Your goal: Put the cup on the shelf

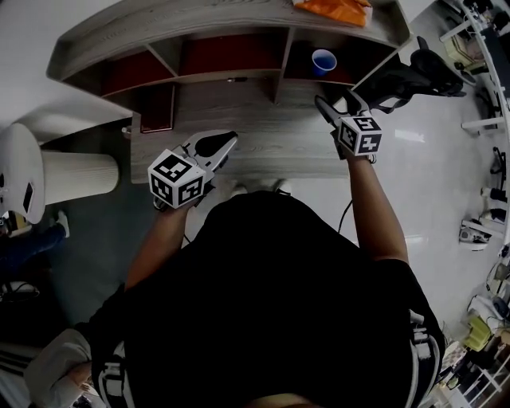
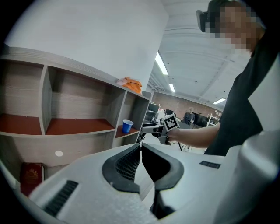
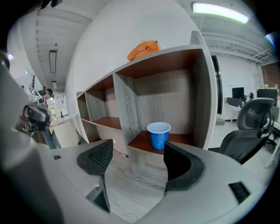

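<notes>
An orange crumpled bag (image 1: 335,9) is lying at the very top, close to the white wall (image 2: 109,39). A dark red book (image 2: 30,175) is resting low on the left (its cover print is too small to read). A black office chair (image 1: 418,72) is sitting at the right end of the grey wood-grain desktop (image 1: 263,143), on a glossy white floor (image 1: 430,183) that is reflecting light. A white round column (image 1: 76,175) is standing left of the desktop. Long ceiling lights (image 2: 162,63) are glowing overhead, and a dark monitor (image 3: 238,92) is showing far behind the chair.
</notes>
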{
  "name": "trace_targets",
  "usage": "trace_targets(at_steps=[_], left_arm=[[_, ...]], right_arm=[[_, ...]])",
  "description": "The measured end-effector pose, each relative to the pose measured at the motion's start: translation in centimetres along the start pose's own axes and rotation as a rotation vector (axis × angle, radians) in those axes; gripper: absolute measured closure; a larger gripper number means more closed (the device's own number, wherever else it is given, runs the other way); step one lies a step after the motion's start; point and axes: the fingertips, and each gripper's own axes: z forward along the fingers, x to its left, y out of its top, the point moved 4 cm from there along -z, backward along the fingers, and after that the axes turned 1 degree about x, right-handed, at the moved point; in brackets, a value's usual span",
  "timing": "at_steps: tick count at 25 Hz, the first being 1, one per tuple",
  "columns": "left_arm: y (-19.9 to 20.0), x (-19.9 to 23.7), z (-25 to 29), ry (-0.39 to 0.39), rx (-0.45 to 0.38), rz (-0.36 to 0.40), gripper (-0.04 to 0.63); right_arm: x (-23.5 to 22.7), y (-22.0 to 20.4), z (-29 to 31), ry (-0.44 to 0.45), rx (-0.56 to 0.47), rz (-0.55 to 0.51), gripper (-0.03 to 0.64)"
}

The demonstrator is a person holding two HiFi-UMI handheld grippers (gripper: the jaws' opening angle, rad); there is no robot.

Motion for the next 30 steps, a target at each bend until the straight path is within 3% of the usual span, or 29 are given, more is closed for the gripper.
trace_targets(at_steps=[8, 13, 30], left_arm=[[0.2, -1.1, -0.1, -0.048, -0.004, 0.029, 0.571], [0.2, -1.2, -0.2, -0.067, -0.008, 0.039, 0.570], [1.3, -2.2, 0.3, -0.145, -0.024, 0.077, 0.571]], right_arm=[[2.5, 1.5, -2.8, 0.028, -0.064, 0.015, 0.256], [3.9, 2.4, -4.9, 0.033, -0.109, 0.007, 0.336], [7.7, 4.9, -11.1, 0.021, -0.264, 0.030, 0.457]])
